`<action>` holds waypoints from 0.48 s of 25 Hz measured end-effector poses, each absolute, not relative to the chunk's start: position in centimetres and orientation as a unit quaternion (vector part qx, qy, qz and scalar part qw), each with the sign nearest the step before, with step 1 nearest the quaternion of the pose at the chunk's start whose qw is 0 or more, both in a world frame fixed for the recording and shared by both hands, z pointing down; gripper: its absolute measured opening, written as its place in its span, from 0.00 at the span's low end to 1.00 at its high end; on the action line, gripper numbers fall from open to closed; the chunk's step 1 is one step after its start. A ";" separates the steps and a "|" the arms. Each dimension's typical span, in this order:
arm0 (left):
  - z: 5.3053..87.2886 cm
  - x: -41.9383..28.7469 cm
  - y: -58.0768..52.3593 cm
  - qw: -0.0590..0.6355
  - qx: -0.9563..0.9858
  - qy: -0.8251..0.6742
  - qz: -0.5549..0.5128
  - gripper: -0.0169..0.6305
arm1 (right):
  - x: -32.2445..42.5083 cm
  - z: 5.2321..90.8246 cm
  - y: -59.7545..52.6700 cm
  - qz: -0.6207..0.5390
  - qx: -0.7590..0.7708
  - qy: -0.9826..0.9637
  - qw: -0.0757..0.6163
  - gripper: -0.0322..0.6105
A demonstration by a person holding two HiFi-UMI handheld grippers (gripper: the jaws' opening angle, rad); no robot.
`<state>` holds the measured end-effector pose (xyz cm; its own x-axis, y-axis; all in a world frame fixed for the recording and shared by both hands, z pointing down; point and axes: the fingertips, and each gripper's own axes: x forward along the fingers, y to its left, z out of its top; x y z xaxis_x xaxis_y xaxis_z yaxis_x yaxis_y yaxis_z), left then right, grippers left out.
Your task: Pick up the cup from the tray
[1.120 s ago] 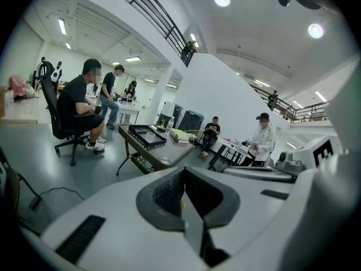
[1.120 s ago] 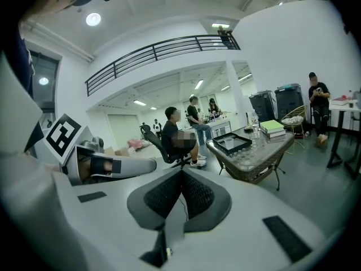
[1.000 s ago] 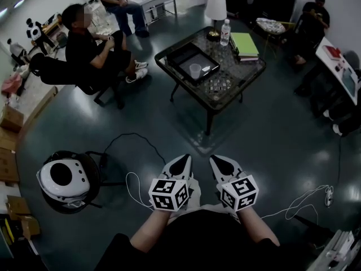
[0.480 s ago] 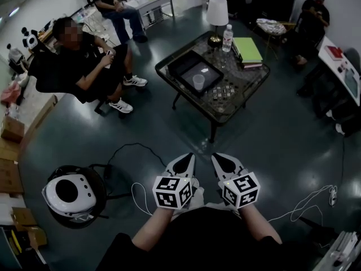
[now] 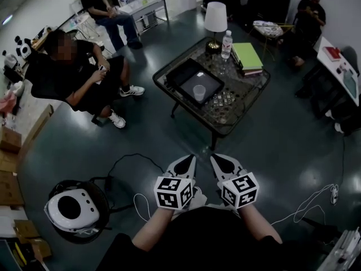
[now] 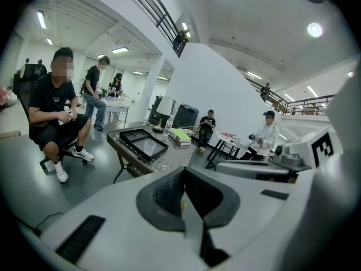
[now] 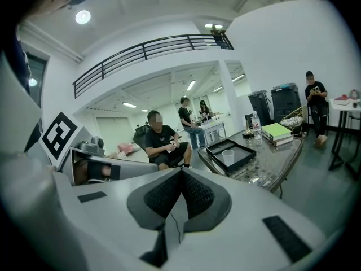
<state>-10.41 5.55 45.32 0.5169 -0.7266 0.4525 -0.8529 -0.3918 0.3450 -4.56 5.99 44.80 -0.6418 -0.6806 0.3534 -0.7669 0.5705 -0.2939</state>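
A translucent plastic cup stands upright in a black tray on a glass-topped coffee table, well ahead of me. The cup shows small in the left gripper view, and the cup in the right gripper view too. My left gripper and right gripper are held side by side close to my body, far short of the table. Both are shut with nothing between the jaws.
On the table stand a lamp, a water bottle and green books. A seated person is left of the table. A white helmet on a stand and cables lie on the floor.
The view has moved forward a little toward the table. The seated person shifted their legs. Both grippers stay shut and level in front of me.
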 end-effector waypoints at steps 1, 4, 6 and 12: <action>45.4 -10.6 5.0 0.274 0.828 -0.475 0.116 0.04 | -4.8 44.9 5.5 0.214 0.412 -0.880 0.101 0.07; 45.5 -11.1 3.4 0.270 0.834 -0.466 0.120 0.04 | -5.5 45.1 4.0 0.215 0.417 -0.877 0.102 0.07; 45.6 -11.4 2.4 0.268 0.837 -0.461 0.124 0.04 | -5.9 45.1 3.1 0.215 0.421 -0.875 0.103 0.07; 46.0 -11.5 0.7 0.268 0.844 -0.445 0.133 0.04 | -6.1 45.1 1.8 0.218 0.433 -0.867 0.111 0.07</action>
<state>-11.51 0.70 45.97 0.5685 -0.6804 0.4624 -0.8225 -0.4601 0.3343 -6.06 1.83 45.12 -0.5999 -0.7027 0.3825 -0.8001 0.5293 -0.2824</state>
